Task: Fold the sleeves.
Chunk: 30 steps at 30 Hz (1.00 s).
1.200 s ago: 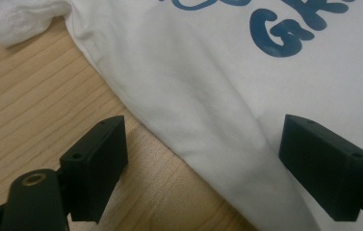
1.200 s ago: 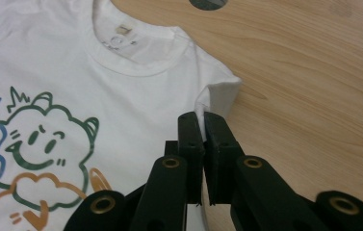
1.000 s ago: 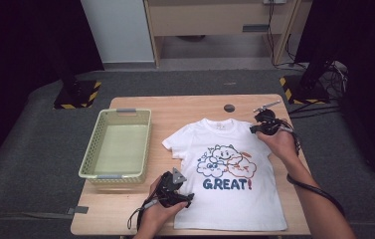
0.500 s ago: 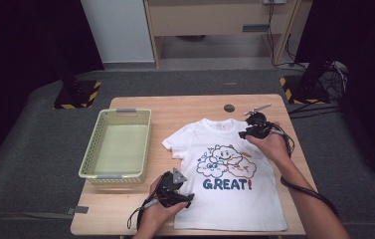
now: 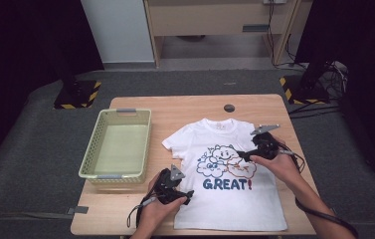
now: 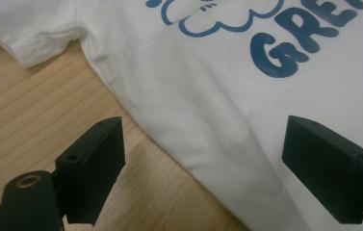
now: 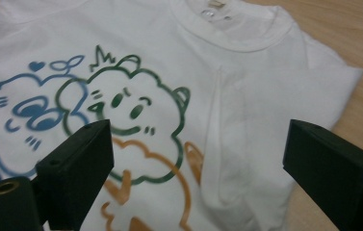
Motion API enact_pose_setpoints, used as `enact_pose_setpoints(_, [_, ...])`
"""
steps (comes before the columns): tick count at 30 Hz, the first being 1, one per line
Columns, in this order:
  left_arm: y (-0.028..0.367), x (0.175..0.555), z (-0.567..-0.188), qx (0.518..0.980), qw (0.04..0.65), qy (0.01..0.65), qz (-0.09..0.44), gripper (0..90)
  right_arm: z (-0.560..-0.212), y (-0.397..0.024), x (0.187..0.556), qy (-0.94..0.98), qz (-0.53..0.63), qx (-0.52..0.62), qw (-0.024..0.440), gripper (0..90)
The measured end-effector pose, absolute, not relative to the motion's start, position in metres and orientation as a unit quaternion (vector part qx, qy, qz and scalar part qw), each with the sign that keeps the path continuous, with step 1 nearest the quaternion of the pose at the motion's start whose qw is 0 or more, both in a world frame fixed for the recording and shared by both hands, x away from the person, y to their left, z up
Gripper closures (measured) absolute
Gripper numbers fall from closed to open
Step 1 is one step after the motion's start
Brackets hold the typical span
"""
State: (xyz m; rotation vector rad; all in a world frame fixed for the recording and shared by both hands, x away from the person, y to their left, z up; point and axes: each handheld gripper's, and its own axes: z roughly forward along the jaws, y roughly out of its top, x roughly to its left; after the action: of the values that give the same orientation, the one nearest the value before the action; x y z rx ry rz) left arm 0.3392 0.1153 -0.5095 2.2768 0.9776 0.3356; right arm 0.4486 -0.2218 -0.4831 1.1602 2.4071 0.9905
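Right hand-held gripper (image 5: 242,155) has slid inward over the T-shirt (image 5: 234,199), jaws just opened (left hand-held gripper (image 5: 187,195) unmoved, wide)

White T-shirt (image 5: 234,199), blue, green, orange cloud print; pale green basket (image 5: 91,154)

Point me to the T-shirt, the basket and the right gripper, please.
T-shirt (image 5: 234,204): high view, plain white cloth below the GREAT! print.
basket (image 5: 89,159): high view, its left wall.
right gripper (image 5: 239,156): high view, between its open jaw tips, over the shirt's print.
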Motion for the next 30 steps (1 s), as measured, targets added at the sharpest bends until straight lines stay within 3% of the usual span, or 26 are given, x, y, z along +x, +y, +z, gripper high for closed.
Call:
enact_pose_setpoints(11, [0.099,0.364,-0.491,0.862,0.312,0.371,0.149,16.5,-0.515,-0.232,0.387,0.824,0.367,0.403,0.153,7.3])
enact_pose_setpoints(21, [0.080,0.411,-0.477,0.838,0.326,0.400,0.179,22.9,-0.527,-0.239,0.375,0.833,0.358,0.396,0.148,10.6])
enact_pose_setpoints(30, [0.092,0.454,-0.485,0.809,0.325,0.449,0.195,32.1,-0.534,-0.242,0.370,0.836,0.358,0.384,0.158,10.9])
